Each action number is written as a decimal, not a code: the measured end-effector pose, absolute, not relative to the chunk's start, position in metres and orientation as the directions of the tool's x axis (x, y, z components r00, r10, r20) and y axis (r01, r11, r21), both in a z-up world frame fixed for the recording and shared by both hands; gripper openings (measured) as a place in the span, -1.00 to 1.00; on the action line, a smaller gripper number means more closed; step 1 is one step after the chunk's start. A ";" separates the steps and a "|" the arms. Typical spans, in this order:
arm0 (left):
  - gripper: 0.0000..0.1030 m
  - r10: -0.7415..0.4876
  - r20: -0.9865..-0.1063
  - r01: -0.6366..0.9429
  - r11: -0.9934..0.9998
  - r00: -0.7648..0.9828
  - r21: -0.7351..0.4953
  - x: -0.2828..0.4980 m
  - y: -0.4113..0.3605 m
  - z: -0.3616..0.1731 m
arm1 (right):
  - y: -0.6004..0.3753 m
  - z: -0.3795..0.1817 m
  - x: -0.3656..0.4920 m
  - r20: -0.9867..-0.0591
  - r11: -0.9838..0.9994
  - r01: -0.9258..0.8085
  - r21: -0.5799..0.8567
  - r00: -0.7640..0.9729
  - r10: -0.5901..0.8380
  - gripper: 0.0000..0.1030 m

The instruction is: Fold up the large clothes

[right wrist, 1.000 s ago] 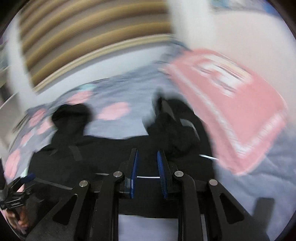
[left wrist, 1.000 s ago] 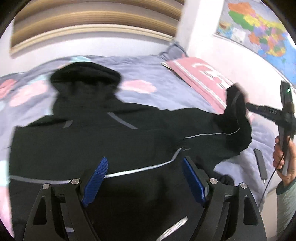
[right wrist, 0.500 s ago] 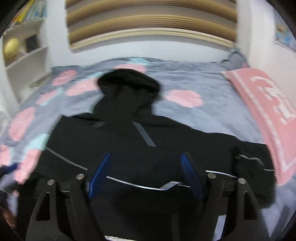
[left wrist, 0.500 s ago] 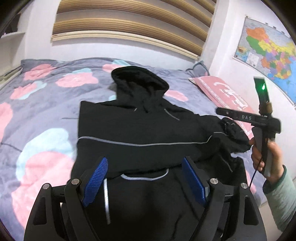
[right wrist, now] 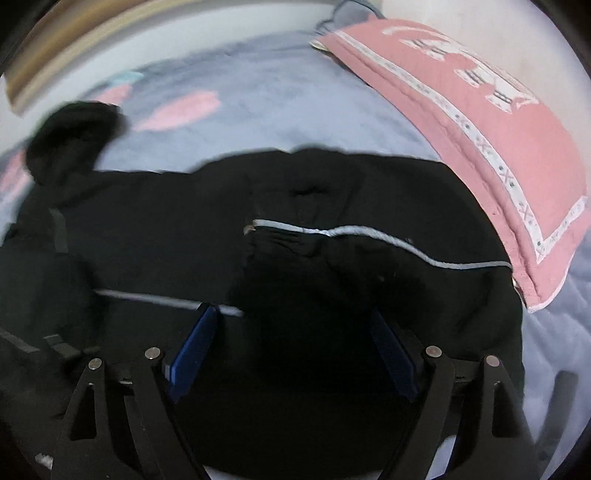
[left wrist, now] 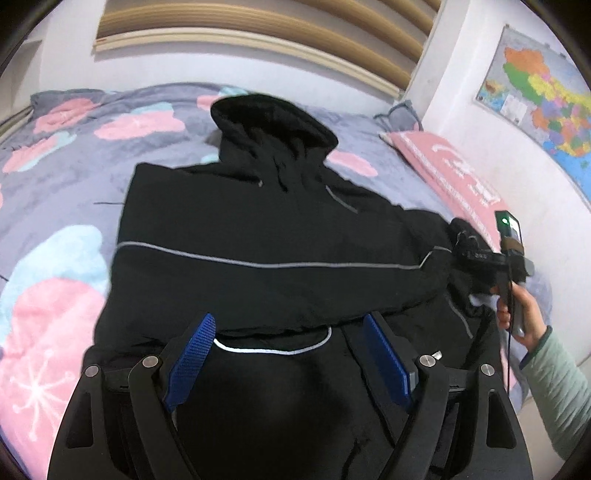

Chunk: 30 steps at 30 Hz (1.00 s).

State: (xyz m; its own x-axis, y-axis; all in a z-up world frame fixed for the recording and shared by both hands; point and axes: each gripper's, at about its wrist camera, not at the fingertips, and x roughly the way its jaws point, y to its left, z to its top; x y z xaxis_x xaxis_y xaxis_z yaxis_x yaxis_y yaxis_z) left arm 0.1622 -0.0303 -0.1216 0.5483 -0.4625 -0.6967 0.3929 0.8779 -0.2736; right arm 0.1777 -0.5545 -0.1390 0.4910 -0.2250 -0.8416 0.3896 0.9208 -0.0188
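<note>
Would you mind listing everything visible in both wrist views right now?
hooded jacket: one, black with grey piping, spread on the bed, hood toward the headboard
bedspread: one, grey-blue with pink and light blue patches, under the jacket
pillow: one, pink with white pattern, beside the jacket near the wall
map: one, multicoloured, on the wall
headboard: one, tan slats, behind the bed
left gripper: one, black with blue pads, open above the jacket hem
right gripper: one, black with blue pads, open over the sleeve
right hand: one, green cuff, holding the right gripper

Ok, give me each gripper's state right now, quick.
Left gripper: open, holding nothing, above the black jacket.
Right gripper: open, holding nothing, over the jacket's sleeve.
</note>
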 end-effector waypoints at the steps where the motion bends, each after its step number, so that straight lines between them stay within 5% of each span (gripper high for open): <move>1: 0.62 -0.457 -0.704 0.397 0.879 0.543 -0.264 0.163 -0.033 -0.124 | -0.559 -0.138 0.177 -0.835 0.914 0.406 -0.007 0.500 -0.228 0.49; 4: 0.62 -0.457 -0.714 0.408 0.876 0.531 -0.257 0.162 -0.036 -0.129 | -0.576 -0.130 0.172 -0.832 0.890 0.450 0.068 0.518 -0.199 -0.18; 7: 0.62 -0.465 -0.707 0.427 0.869 0.532 -0.250 0.157 -0.037 -0.128 | -0.575 -0.111 0.161 -0.817 0.880 0.451 0.145 0.556 -0.150 -0.43; 19: 0.62 -0.514 -0.631 0.456 0.848 0.581 -0.270 0.135 -0.020 -0.099 | -0.335 -0.001 0.180 -0.687 0.986 -0.042 0.162 0.712 0.143 -0.44; 30: 0.62 -0.482 -0.614 0.388 0.874 0.625 -0.291 0.128 0.028 -0.095 | -0.176 -0.105 0.230 -0.827 0.968 -0.223 0.116 0.517 0.219 -0.43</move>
State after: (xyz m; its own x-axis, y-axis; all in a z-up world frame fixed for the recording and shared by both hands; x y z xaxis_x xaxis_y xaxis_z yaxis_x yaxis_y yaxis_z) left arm 0.1282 0.0280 -0.0953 0.6250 -0.4821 -0.6139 0.3885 0.8743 -0.2911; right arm 0.2297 -0.1756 -0.1049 0.5174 0.2187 -0.8273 -0.2234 0.9678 0.1161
